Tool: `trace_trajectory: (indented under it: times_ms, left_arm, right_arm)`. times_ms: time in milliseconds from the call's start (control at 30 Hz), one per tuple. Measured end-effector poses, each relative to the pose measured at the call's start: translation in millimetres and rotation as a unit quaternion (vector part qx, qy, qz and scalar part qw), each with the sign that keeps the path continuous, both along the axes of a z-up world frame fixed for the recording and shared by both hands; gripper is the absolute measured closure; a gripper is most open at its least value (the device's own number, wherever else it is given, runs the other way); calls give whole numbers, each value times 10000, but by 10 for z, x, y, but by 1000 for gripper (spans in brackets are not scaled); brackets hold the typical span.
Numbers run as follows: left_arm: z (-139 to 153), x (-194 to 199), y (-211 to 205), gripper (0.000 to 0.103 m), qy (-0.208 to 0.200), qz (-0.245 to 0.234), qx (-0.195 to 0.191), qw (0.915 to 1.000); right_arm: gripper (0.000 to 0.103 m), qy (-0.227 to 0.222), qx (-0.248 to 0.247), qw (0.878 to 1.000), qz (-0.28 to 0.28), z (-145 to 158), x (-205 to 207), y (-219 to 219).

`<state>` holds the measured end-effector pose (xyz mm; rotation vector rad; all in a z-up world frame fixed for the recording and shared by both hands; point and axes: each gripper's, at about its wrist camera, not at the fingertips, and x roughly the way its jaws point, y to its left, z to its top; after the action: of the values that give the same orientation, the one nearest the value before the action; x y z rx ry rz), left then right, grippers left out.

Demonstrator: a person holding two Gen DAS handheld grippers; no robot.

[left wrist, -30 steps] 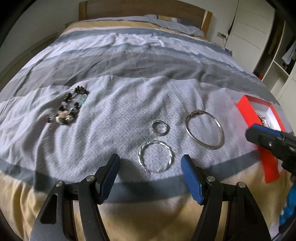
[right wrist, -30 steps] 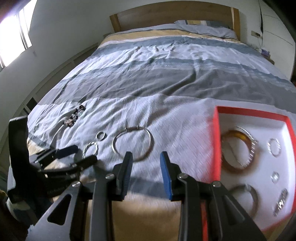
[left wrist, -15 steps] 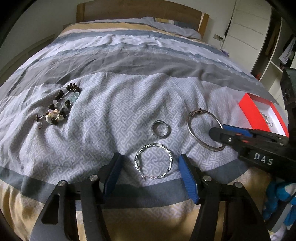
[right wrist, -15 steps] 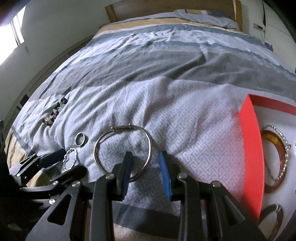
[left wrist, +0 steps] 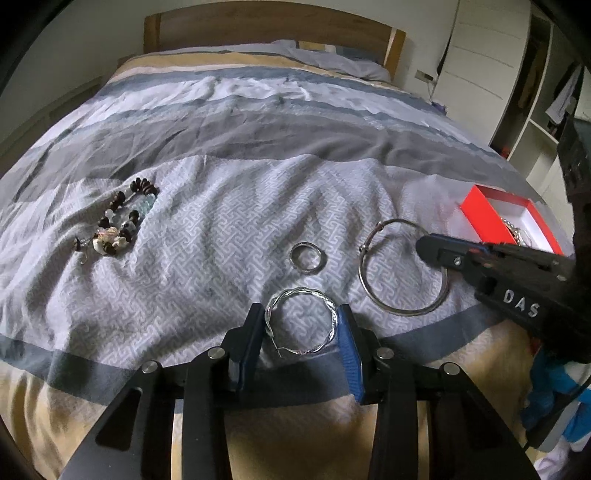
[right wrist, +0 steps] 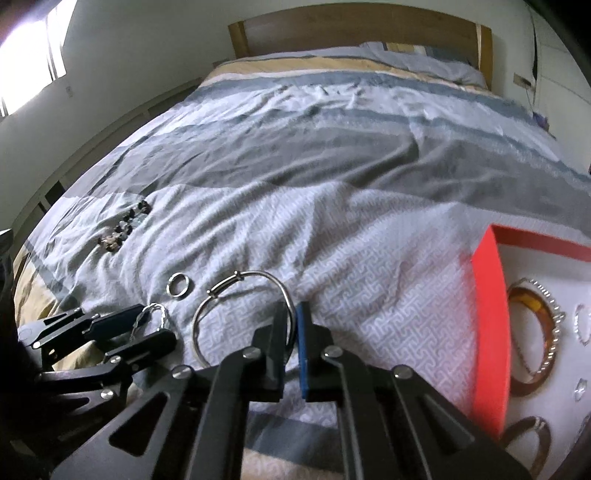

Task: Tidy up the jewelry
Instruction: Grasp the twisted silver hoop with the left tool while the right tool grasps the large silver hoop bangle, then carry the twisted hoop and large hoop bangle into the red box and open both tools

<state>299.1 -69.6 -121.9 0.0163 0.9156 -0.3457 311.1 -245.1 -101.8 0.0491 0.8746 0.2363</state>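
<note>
A twisted silver bangle (left wrist: 301,320) lies on the bedspread between the jaws of my left gripper (left wrist: 301,325), which touch its two sides. A large thin silver bangle (left wrist: 404,267) lies to its right; my right gripper (right wrist: 291,325) has nearly closed on its right rim (right wrist: 288,295). A small silver ring (left wrist: 306,257) lies between and behind the bangles. A beaded bracelet pile (left wrist: 123,221) lies far left. The red jewelry box (right wrist: 491,314) with a white lining holds several bangles and rings at the right.
The bed's patterned grey bedspread (left wrist: 221,229) is wrinkled around the jewelry. A wooden headboard (left wrist: 266,26) stands at the far end. White wardrobe and shelves (left wrist: 517,85) stand right of the bed. The right gripper's body (left wrist: 517,280) lies close beside my left gripper.
My left gripper moved forward and narrowed around the twisted bangle. My right gripper moved forward and left and narrowed onto the large bangle's rim.
</note>
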Motion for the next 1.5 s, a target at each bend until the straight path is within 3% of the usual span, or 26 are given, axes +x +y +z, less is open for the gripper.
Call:
trace_trajectory:
  times_ms: [433,867,1200,1500]
  left_arm:
    - [303,-383,34,64,-130,-50,86,9999]
    - [827,-823,-179,64,-439,-292,-81,9986]
    - [1108,-953,-864,64,-545,-891,-292,9941]
    - [998,-859,-1721,64,-444,-1466,-334,9876]
  right_arm:
    - [99,-402,-274,9988,-114,572,-443,-80]
    - [99,-799,-455,9943,-545,1182,-1072,-461]
    - [99,-894,-568,9888,-1055,1359,-1424,-1140]
    - [99,-696,-520,9872,-1334,1108,-1380,-1663]
